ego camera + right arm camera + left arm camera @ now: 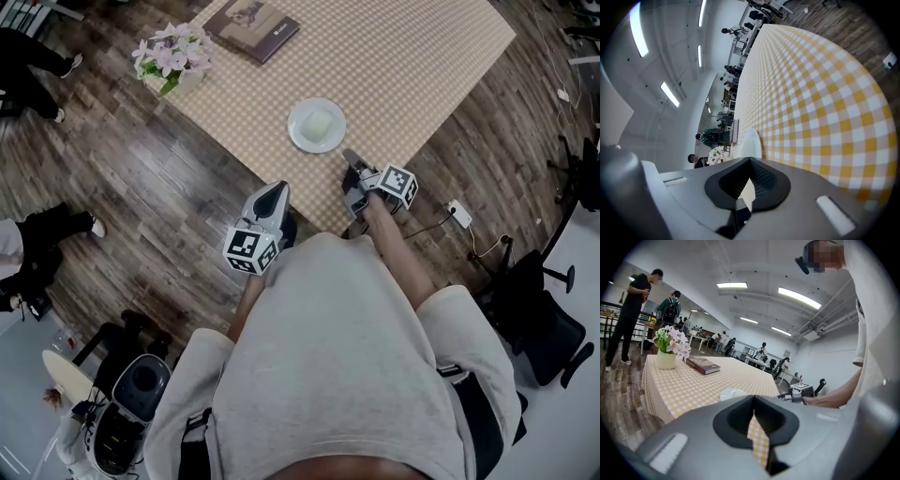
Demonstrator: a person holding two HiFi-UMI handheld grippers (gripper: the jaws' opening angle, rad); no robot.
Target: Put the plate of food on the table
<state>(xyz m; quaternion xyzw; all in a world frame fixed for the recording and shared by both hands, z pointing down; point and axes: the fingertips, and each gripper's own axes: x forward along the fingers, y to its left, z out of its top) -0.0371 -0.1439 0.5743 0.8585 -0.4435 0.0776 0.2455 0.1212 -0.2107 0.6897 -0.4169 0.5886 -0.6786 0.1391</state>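
Just beyond the tips of my right gripper (349, 156) I list item one: a white plate (317, 126), flat on the yellow-checked table (412, 66), with a pale block of food (320, 123) at its middle. The plate lies close ahead of those jaws, near the table's edge, and I can make out no contact between them.

Item two, right gripper: I read the jaws as closed together, with nothing between the pads.

Item three, left gripper (275, 189): the jaws are drawn together at the tips, with only a thin sliver of checked cloth showing through, and they are empty. It hangs off the table's edge, and the plate lies ahead of it and to its right.

Item four, far beyond both pairs of jaws: a brown book (251, 26) lying flat on the cloth.

Item five, left of the book, at the table's corner: a vase of pink and white flowers (173, 54).

Item six, past the flowers from the left jaws: a person in dark clothes (633, 310) standing on the wooden floor (159, 187).
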